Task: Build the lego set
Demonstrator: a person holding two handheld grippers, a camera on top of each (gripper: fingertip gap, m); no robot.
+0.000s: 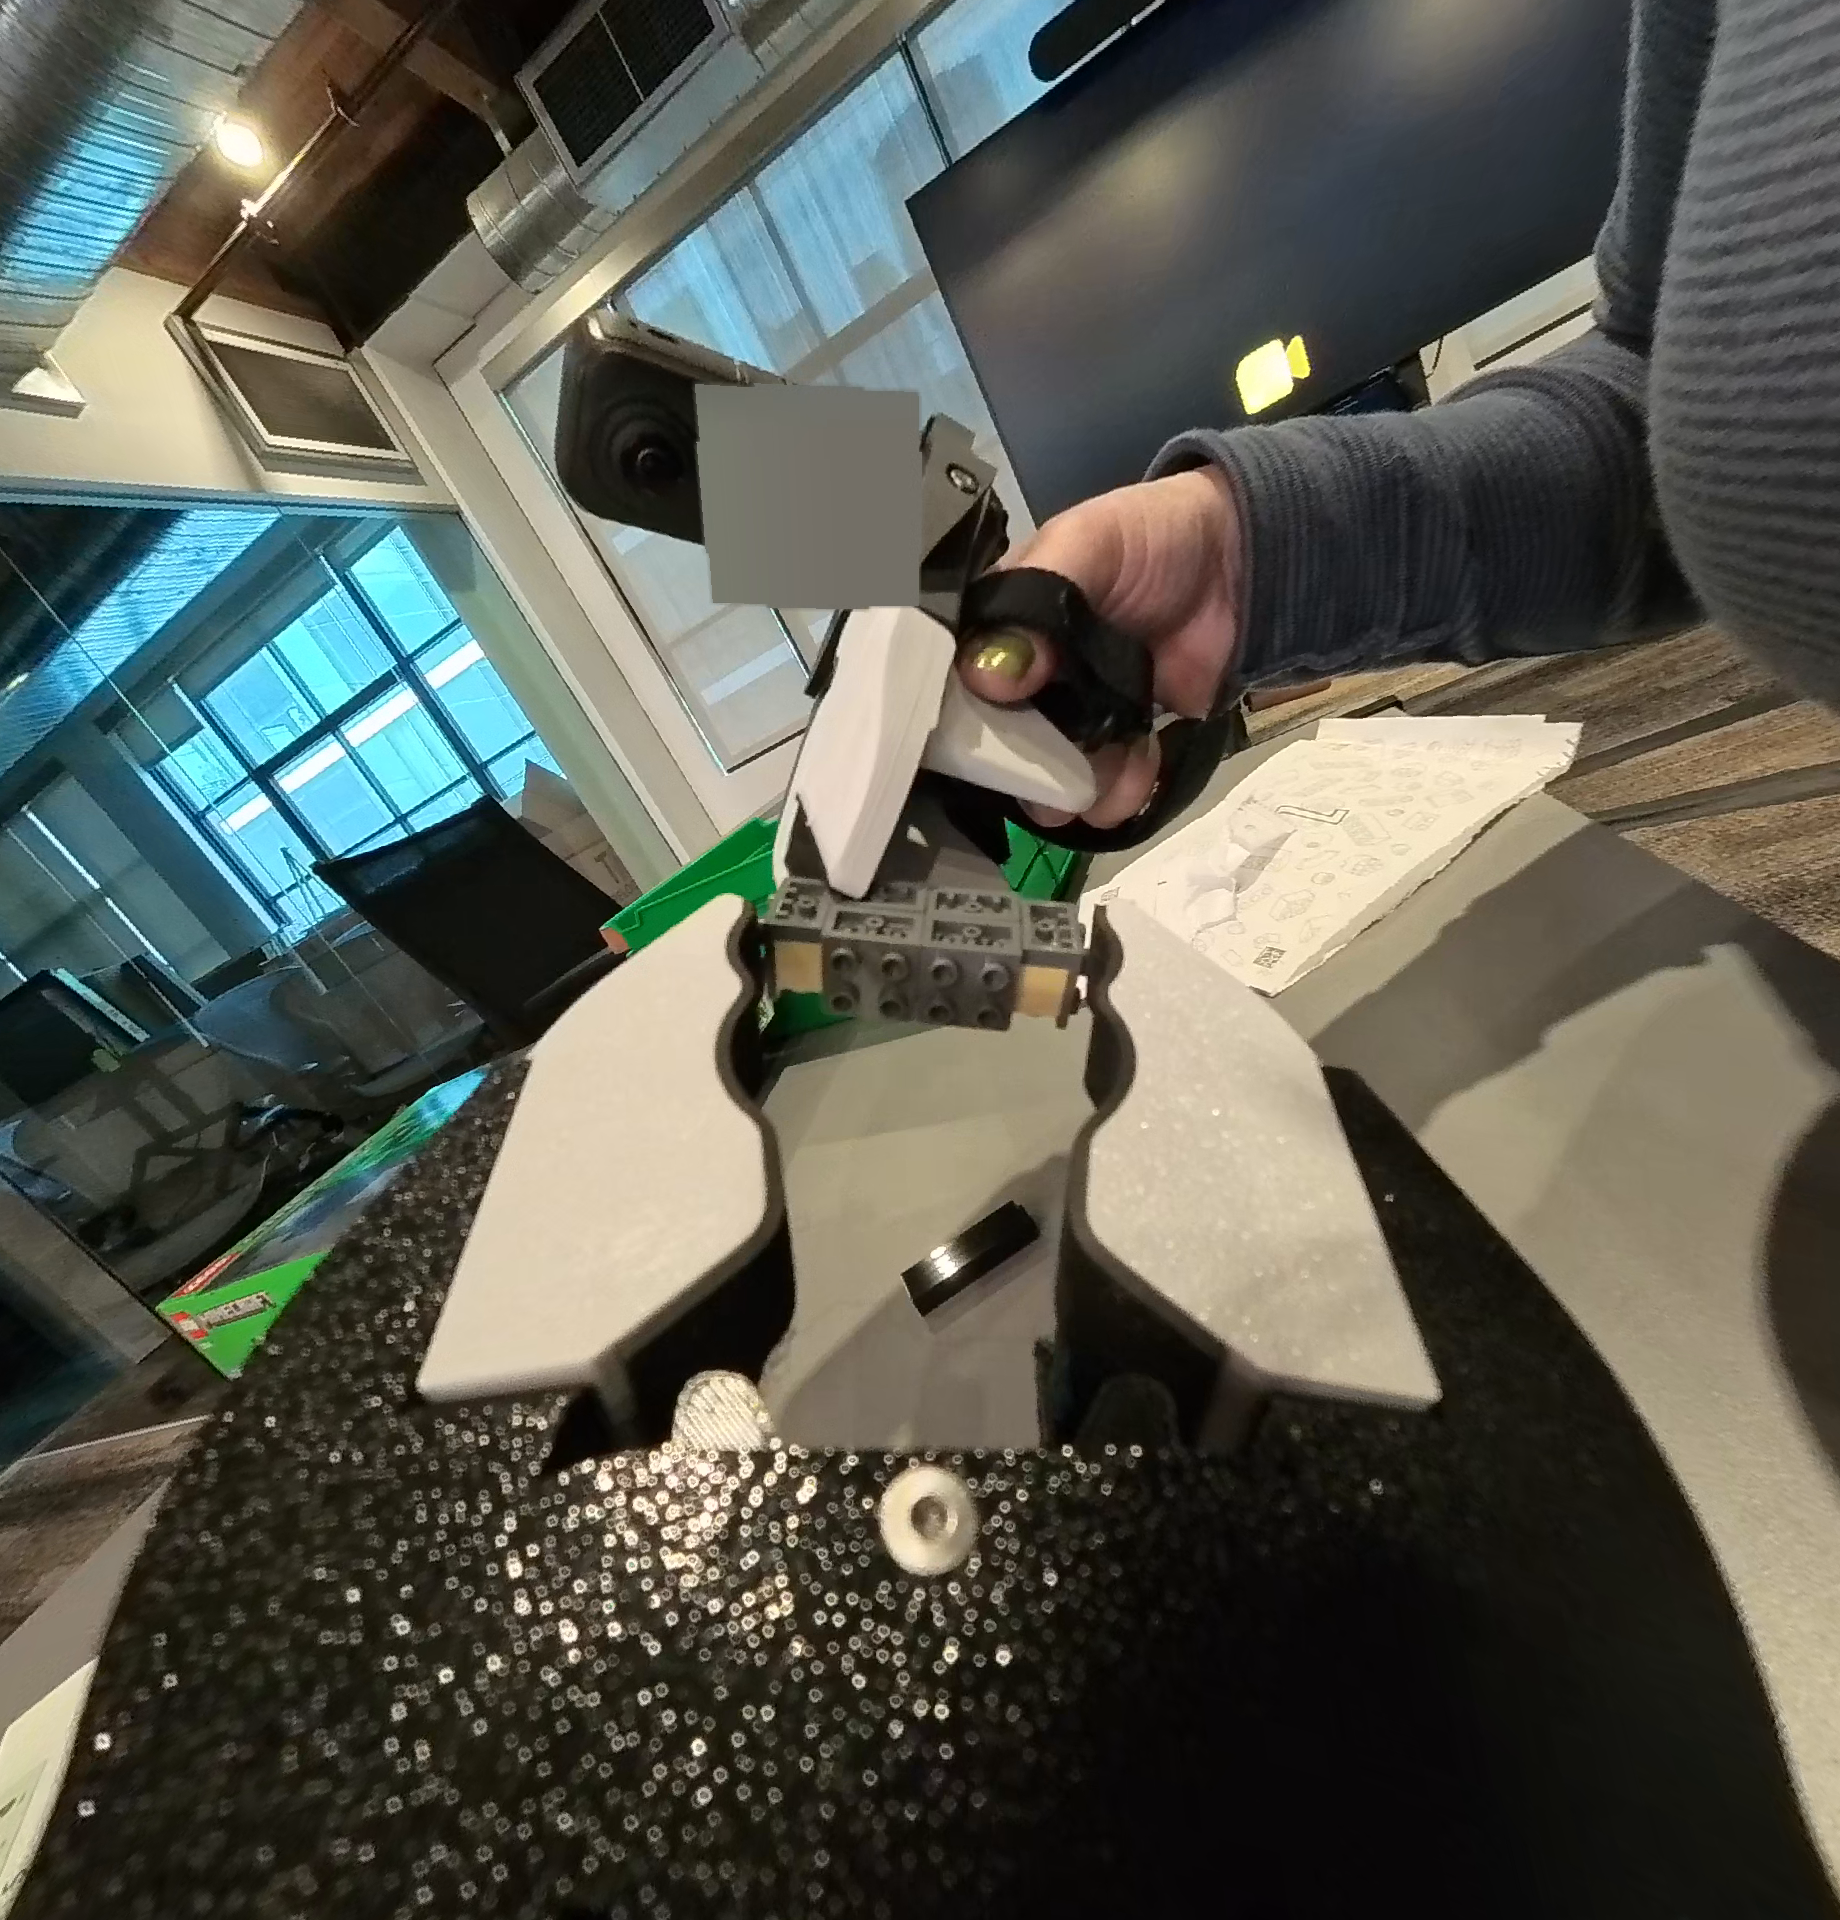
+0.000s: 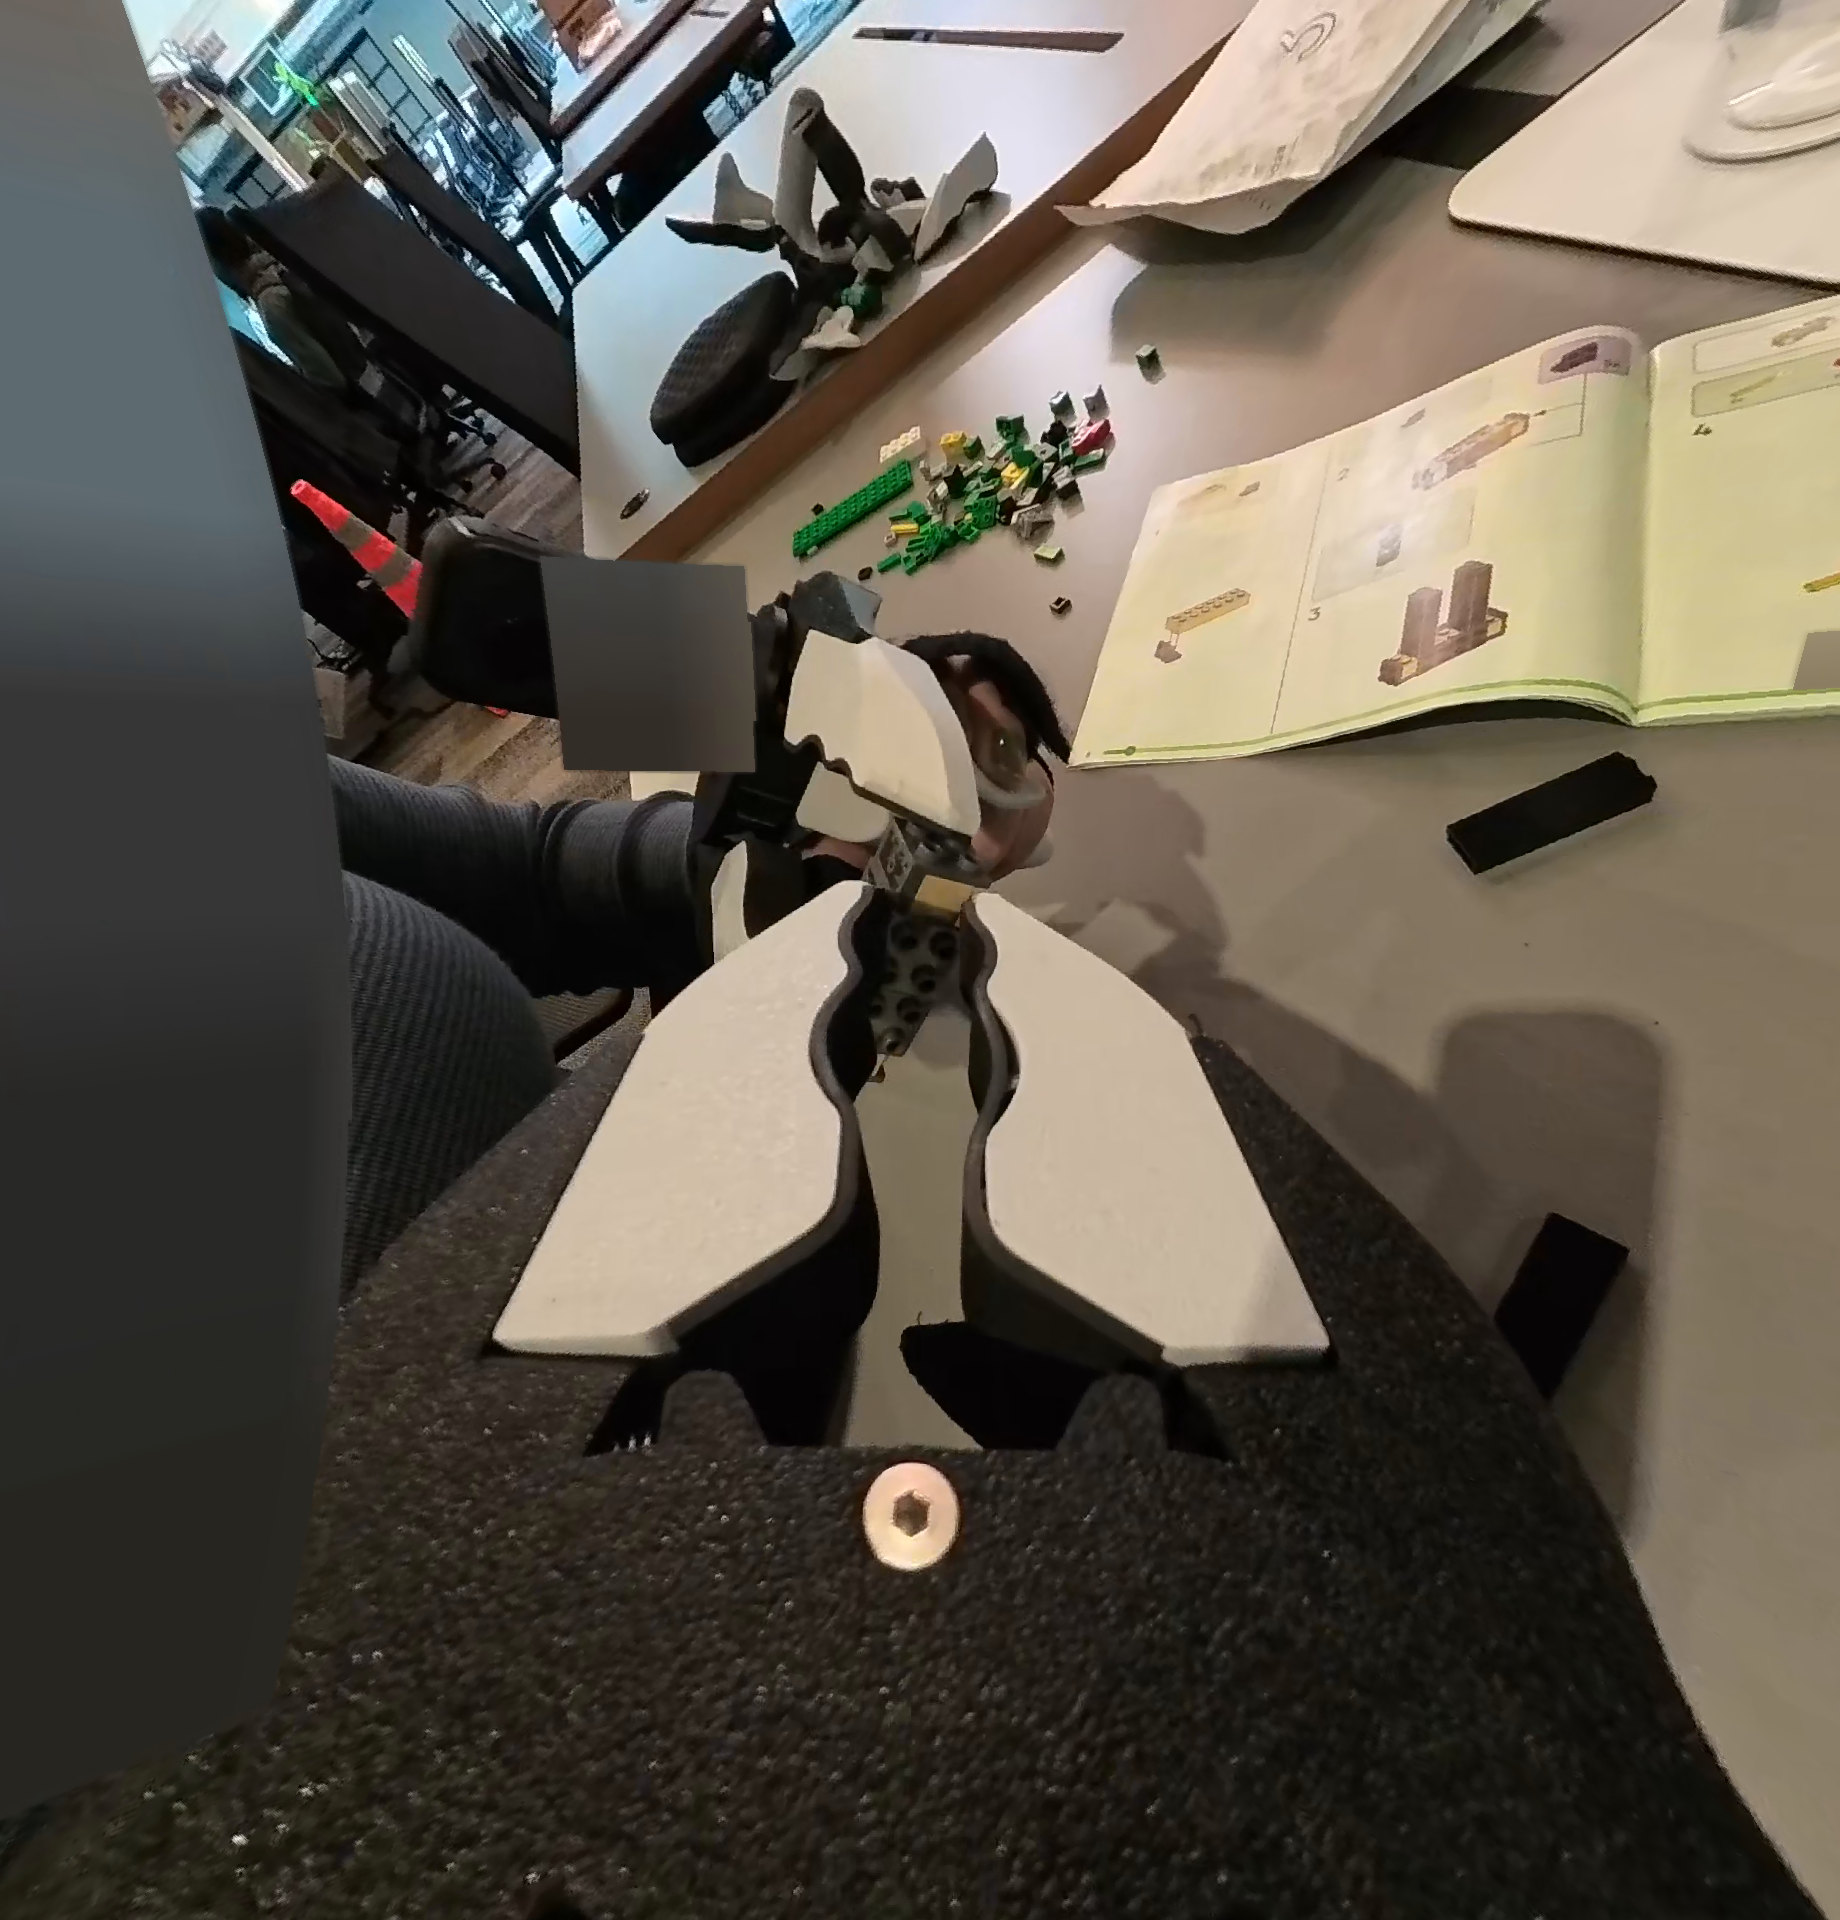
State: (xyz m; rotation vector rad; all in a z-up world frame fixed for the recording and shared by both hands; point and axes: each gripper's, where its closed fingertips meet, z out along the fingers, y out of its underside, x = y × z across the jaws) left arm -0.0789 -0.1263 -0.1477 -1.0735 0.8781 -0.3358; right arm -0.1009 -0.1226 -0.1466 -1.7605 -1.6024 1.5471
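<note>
A grey Lego assembly [image 1: 921,961] with tan ends and studs on its side is held in the air above the grey table [image 1: 1518,1039]. My left gripper [image 1: 921,966] is shut on it, one fingertip on each tan end. My right gripper [image 2: 916,920] is shut on the same assembly [image 2: 911,977] across its width. In the left wrist view the right gripper [image 1: 843,831] comes down from above onto the assembly's top left part, held by a person's hand [image 1: 1134,603]. In the right wrist view the left gripper [image 2: 895,821] shows just beyond the assembly.
A pile of loose green, yellow and grey bricks [image 2: 989,478] lies on the far side of the table. An open instruction booklet [image 2: 1415,561] lies at right, a long black plate [image 2: 1550,821] beside it. A small black piece [image 1: 973,1257] lies under my left gripper. A torn paper bag [image 1: 1342,831] and a green box [image 1: 261,1278] are nearby. Less than 4 cm separates the two grippers' tips. Left tips and right tips are each some 20 centimeters from the small black piece [image 1: 973,1257]. The right camera catches it too, in the right wrist view [image 2: 1543,1339].
</note>
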